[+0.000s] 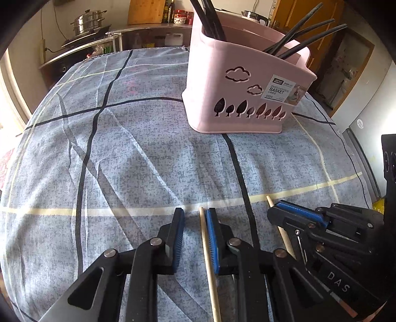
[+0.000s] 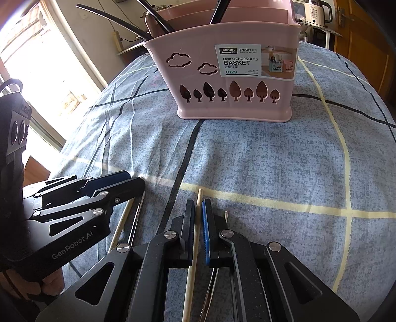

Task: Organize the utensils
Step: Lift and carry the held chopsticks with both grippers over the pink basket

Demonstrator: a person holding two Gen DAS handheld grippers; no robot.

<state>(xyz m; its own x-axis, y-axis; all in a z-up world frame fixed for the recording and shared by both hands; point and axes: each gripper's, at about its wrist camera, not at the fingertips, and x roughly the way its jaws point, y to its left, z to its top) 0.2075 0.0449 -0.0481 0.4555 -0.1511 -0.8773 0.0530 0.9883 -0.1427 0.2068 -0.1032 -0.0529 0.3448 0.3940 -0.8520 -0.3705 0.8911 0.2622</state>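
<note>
A pink divided chopsticks basket [image 1: 237,99] [image 2: 235,81] stands upright on the cloth-covered table and holds several black chopsticks [image 1: 304,39]. My left gripper [image 1: 195,235] is open low over the cloth; a wooden chopstick [image 1: 208,260] lies between its fingers, against the right pad. My right gripper [image 2: 198,223] has its jaws narrowly apart around a second wooden chopstick [image 2: 194,247] on the cloth. A metal utensil [image 2: 210,284] lies under its right finger. The right gripper also shows in the left wrist view [image 1: 297,215], the left gripper in the right wrist view [image 2: 123,180].
The table wears a blue-grey cloth [image 1: 148,161] with black and cream lines. A counter behind holds a steel pot [image 1: 89,22], bottles [image 1: 169,11] and a kettle [image 2: 318,12]. Another wooden chopstick and a metal one [image 2: 128,223] lie beneath the left gripper.
</note>
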